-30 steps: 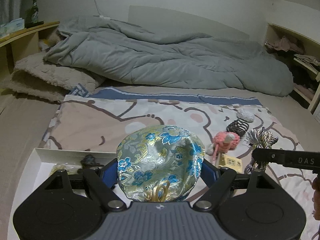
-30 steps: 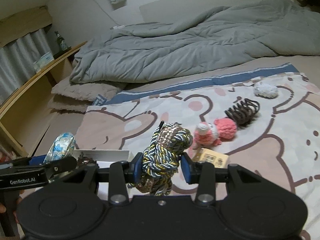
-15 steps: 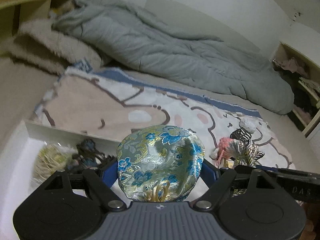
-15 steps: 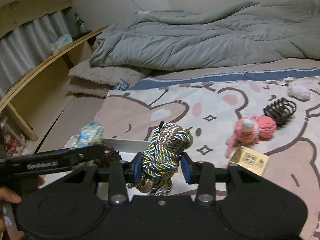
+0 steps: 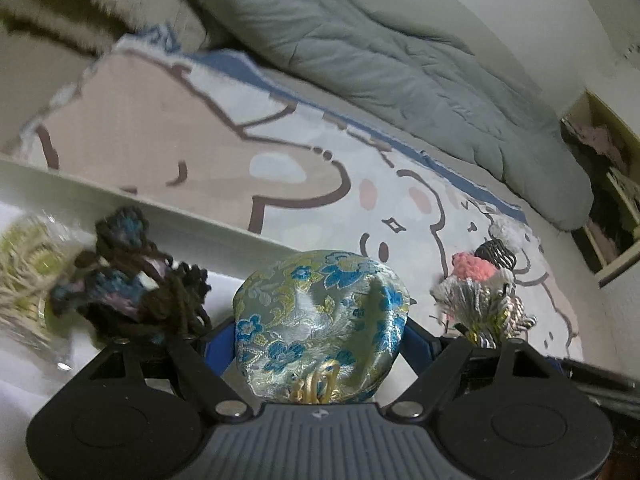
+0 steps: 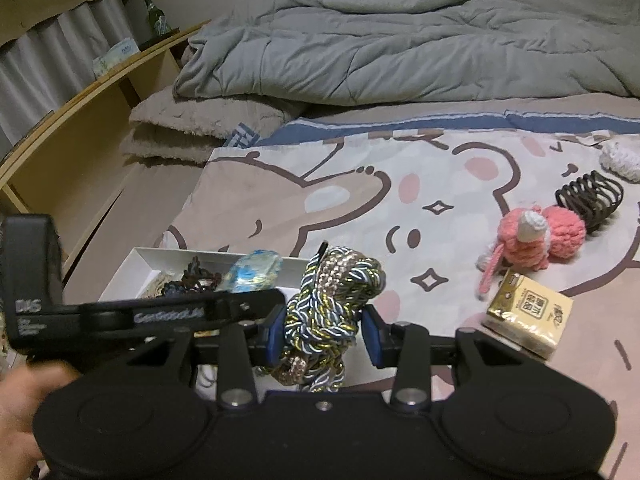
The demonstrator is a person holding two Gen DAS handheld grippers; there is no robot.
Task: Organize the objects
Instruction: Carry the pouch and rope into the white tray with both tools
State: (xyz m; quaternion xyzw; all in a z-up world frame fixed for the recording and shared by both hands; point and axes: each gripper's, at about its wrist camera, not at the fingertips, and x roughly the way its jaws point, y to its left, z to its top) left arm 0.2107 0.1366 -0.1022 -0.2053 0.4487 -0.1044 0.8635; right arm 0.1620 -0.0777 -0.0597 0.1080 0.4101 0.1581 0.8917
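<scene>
My left gripper [image 5: 320, 332] is shut on a blue-and-gold brocade pouch [image 5: 320, 316] and holds it over the white box [image 5: 132, 200]. The box holds a dark yarn piece [image 5: 132, 280] and a pale green bundle [image 5: 20, 264]. My right gripper [image 6: 324, 332] is shut on a knotted multicolour braided cord [image 6: 332, 304], just right of the box [image 6: 160, 258]. The left gripper with the pouch [image 6: 252, 272] crosses the right wrist view. The cord's tassel [image 5: 480, 304] shows in the left wrist view.
On the cartoon blanket [image 6: 360, 196] lie a pink crochet toy [image 6: 536, 236], a dark hair claw [image 6: 588, 200], a white knit piece [image 6: 620, 156] and a gold packet [image 6: 528, 316]. A grey duvet [image 6: 400, 48] lies behind. A wooden shelf [image 6: 80, 92] stands at the left.
Both grippers moved left toward the white box. The left gripper dropped lower over it with the pouch. The right gripper carried the cord up beside it.
</scene>
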